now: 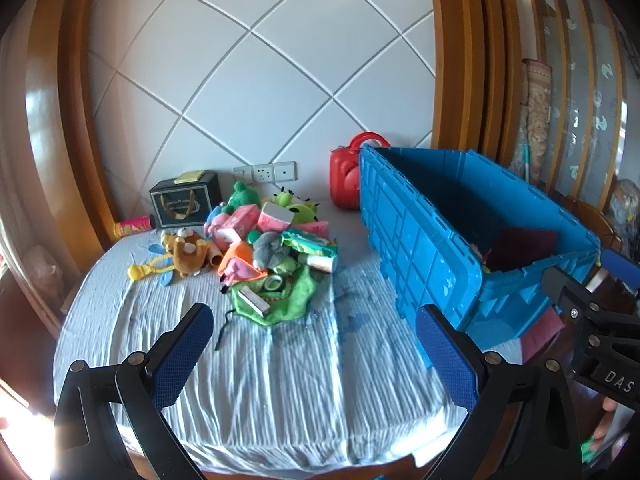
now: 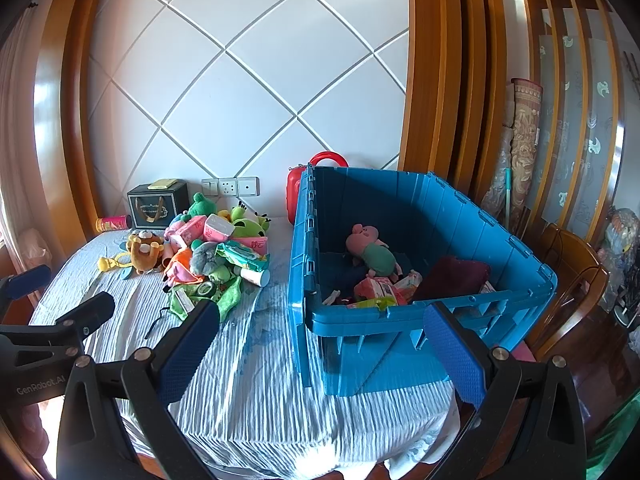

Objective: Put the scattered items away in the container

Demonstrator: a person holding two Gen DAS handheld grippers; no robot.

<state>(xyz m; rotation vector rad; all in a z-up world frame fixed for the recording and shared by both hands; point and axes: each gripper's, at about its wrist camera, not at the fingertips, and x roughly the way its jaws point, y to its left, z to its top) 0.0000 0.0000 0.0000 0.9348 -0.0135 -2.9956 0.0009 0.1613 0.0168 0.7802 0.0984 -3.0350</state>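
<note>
A heap of toys and packets [image 1: 264, 248] [image 2: 212, 256] lies on the blue-white sheet at the far side of the bed. To its right stands a big blue crate [image 1: 460, 264] [image 2: 344, 320]; in the right wrist view a pink pig plush [image 2: 370, 250], packets and a dark red cloth [image 2: 456, 276] lie inside. My left gripper [image 1: 316, 352] hovers open and empty over the near sheet, short of the heap. My right gripper [image 2: 320, 356] is open and empty in front of the crate's near wall. A brown bear plush [image 1: 186, 254] lies left of the heap.
A black box [image 1: 186, 200], a pink can [image 1: 134, 226] and a red case [image 1: 346, 176] stand along the tiled wall. A wall socket strip [image 1: 266, 172] is behind the heap. Wooden posts flank the bed. A wooden chair [image 2: 568, 280] stands right of the crate.
</note>
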